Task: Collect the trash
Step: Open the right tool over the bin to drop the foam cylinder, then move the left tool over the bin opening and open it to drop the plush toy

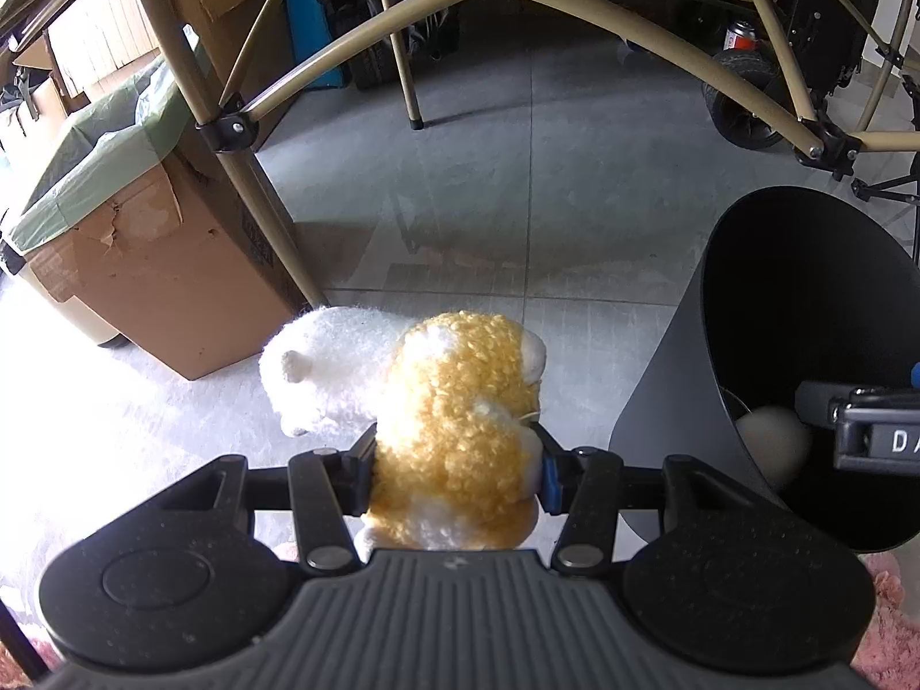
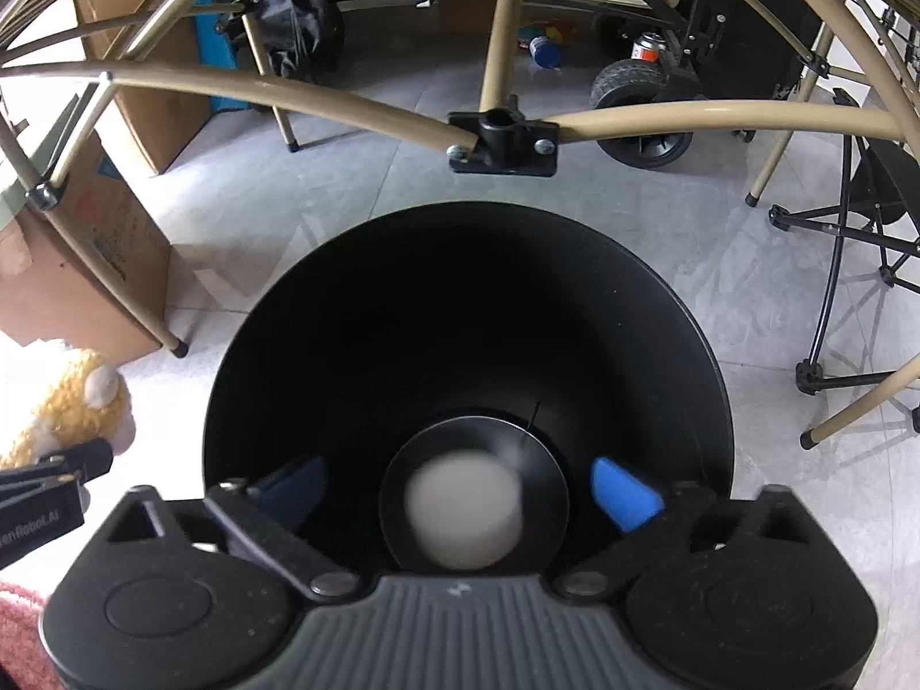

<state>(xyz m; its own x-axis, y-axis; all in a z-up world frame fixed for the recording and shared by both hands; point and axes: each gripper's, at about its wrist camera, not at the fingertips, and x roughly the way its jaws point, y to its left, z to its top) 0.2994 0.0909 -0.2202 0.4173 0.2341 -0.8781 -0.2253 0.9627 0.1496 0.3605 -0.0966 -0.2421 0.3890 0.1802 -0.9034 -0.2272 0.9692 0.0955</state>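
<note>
The left claw (image 1: 454,468) is clamped on a plush toy (image 1: 454,420), yellow and white, its pads pressed into the fur on both sides. The toy sticks out past the fingertips toward twelve o'clock, its white part reaching to ten o'clock, above the grey tile floor (image 1: 517,184). A black bin (image 1: 805,310) stands at three o'clock from the toy, close beside it, mouth open. A cardboard box (image 1: 172,287) sits at ten o'clock, behind a tan frame leg (image 1: 253,195).

The right claw (image 2: 460,494) hangs over that bin (image 2: 460,310) with its fingers spread wide apart and nothing between the pads. A pale ball (image 2: 463,509), blurred, shows right between the blue fingertips (image 2: 624,491), down inside the bin and free of both; whether it has reached the bottom I cannot tell. In the right wrist view the toy (image 2: 75,402) and the left claw's tip (image 2: 57,480) sit at nine o'clock, outside the bin's rim.
</note>
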